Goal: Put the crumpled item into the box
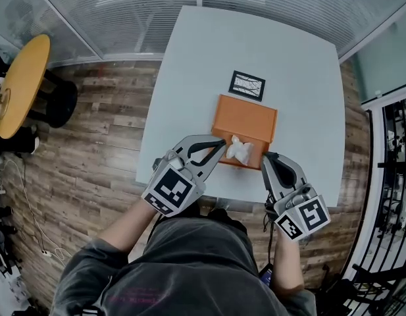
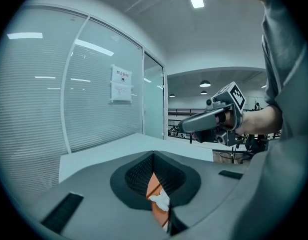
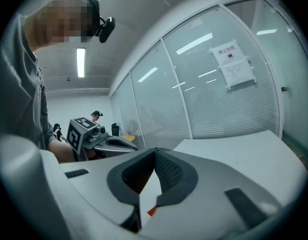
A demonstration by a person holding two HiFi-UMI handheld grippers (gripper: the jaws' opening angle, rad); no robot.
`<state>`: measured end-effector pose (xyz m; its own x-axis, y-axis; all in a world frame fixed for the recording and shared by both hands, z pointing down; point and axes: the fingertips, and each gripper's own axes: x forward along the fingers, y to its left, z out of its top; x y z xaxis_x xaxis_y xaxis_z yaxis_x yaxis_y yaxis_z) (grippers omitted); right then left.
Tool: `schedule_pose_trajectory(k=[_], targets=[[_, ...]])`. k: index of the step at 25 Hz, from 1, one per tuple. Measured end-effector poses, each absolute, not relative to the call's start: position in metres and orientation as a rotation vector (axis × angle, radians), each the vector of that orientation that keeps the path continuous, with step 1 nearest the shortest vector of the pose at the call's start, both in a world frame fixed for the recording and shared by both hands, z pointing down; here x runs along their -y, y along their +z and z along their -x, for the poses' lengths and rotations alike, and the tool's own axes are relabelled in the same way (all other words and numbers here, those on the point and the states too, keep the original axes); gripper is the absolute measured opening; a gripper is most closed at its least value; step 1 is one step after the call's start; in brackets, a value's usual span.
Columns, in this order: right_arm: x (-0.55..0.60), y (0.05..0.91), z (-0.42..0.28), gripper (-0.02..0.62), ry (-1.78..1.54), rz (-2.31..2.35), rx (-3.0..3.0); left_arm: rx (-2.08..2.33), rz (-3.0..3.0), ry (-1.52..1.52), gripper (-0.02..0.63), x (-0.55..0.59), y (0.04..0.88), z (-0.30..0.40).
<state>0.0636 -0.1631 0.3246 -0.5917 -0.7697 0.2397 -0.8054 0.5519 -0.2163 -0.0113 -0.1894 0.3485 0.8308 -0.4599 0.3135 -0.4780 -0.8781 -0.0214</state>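
Observation:
A crumpled white paper (image 1: 240, 150) lies at the near end of the orange box (image 1: 247, 120) on the white table (image 1: 301, 91); whether it rests fully inside I cannot tell. My left gripper (image 1: 222, 143) is shut with nothing in it, its tips just left of the paper. Through the gap behind its tips (image 2: 154, 156) the paper (image 2: 160, 200) and the box (image 2: 153, 184) show. At the box's near right corner my right gripper (image 1: 266, 157) is shut and holds nothing. Past its tips (image 3: 154, 151) only a sliver of orange (image 3: 151, 211) shows.
A black-framed card (image 1: 247, 85) lies on the table behind the box. The table's near edge runs right under both grippers. Glass partition walls (image 1: 124, 12) close off the far side. A round yellow table (image 1: 22, 84) stands on the wooden floor at left.

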Motion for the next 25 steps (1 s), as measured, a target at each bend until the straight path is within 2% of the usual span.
schedule_pose_trajectory(k=[25], targets=[[0.157,0.33,-0.037,0.003,0.465,-1.241,2.672,0.71,-2.913,0.445,0.012,0.168,0.357,0.015]])
